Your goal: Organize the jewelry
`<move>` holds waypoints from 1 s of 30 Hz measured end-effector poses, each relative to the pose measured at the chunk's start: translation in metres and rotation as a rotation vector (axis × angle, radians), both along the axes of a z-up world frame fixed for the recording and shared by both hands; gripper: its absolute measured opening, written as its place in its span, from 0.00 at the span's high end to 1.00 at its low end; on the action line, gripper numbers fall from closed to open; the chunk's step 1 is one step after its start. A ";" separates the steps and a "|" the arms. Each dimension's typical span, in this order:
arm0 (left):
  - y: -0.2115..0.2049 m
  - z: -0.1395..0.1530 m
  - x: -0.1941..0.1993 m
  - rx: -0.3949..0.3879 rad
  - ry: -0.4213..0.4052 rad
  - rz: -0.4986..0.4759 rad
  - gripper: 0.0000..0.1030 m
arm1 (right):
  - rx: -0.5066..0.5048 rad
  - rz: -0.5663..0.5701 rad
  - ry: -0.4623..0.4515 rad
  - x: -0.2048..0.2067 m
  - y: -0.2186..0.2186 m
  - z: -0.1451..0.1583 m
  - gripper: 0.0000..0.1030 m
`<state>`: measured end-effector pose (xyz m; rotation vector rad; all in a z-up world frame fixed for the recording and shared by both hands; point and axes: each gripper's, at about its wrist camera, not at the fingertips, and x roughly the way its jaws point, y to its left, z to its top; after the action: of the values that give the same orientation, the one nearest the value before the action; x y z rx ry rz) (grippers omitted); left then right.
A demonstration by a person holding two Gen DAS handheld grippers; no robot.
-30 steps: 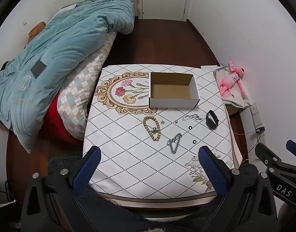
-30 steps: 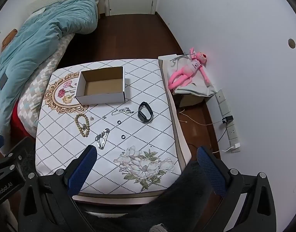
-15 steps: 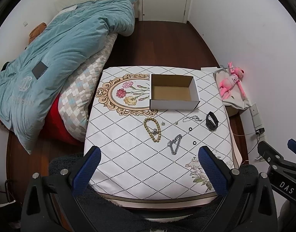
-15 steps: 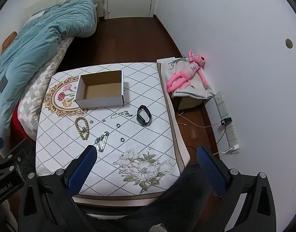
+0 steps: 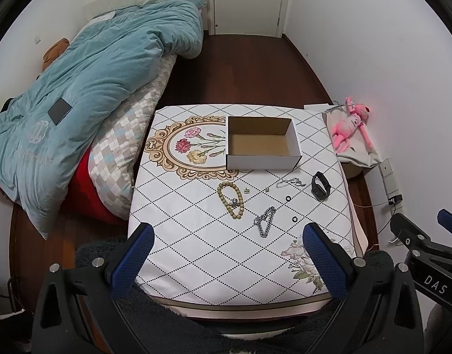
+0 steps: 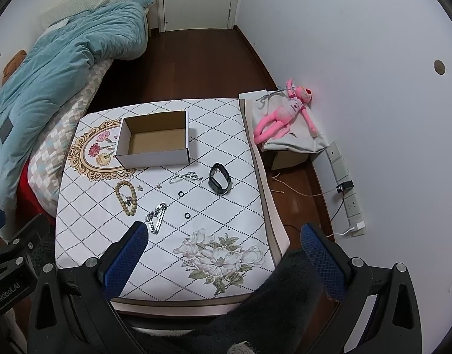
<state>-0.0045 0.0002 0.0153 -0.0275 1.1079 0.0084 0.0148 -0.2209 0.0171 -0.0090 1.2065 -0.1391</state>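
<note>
An empty white cardboard box [image 5: 262,144] [image 6: 155,143] stands on the patterned table [image 5: 196,236] [image 6: 226,221]. In front of it lie a beaded bracelet [image 5: 231,200] [image 6: 126,197], a silver chain bracelet [image 5: 264,225] [image 6: 156,217], a thin silver necklace [image 5: 290,182] [image 6: 186,177], a black wristband [image 5: 321,185] [image 6: 219,178], two small black rings [image 5: 288,198] [image 6: 181,193] and tiny earrings [image 5: 247,190]. My left gripper [image 5: 228,256] and right gripper [image 6: 223,253] are open and empty, held above the table's near edge.
A bed with a teal duvet [image 5: 87,88] and checkered pillow [image 5: 122,147] lies to the left. A pink plush toy [image 6: 285,112] rests on a bag by the right wall. Wall sockets with cables [image 6: 347,188] are at the right. Dark wood floor [image 5: 240,65] lies beyond.
Both grippers have pulled back and risen a little, so the table looks smaller and more of the room shows. Nothing on the table has moved.
</note>
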 end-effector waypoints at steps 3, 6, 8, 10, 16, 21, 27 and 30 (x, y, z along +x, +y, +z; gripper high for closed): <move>-0.001 0.001 -0.001 -0.002 -0.002 -0.001 0.00 | 0.000 0.000 -0.003 0.000 0.000 0.001 0.00; -0.002 0.001 0.000 -0.003 -0.003 0.000 0.00 | 0.001 -0.001 -0.006 0.000 -0.001 0.002 0.00; -0.004 0.003 0.000 -0.003 -0.006 0.001 0.00 | -0.001 0.000 -0.007 0.000 0.000 0.003 0.00; -0.004 0.003 0.002 -0.004 -0.006 0.002 0.00 | -0.001 0.001 -0.010 0.001 0.000 0.005 0.00; -0.004 0.003 0.002 -0.004 -0.006 0.000 0.00 | -0.002 0.003 -0.018 0.001 0.000 0.007 0.00; -0.005 0.003 0.004 -0.004 -0.008 0.001 0.00 | -0.003 0.005 -0.022 0.002 0.001 0.007 0.00; -0.005 0.005 0.005 -0.004 -0.014 0.000 0.00 | -0.005 0.007 -0.027 0.003 0.000 0.009 0.00; -0.005 0.005 0.005 -0.003 -0.014 -0.001 0.00 | -0.004 0.006 -0.026 0.002 0.000 0.009 0.00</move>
<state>0.0003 -0.0050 0.0200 -0.0300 1.0940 0.0056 0.0172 -0.2206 0.0257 -0.0147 1.1798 -0.1358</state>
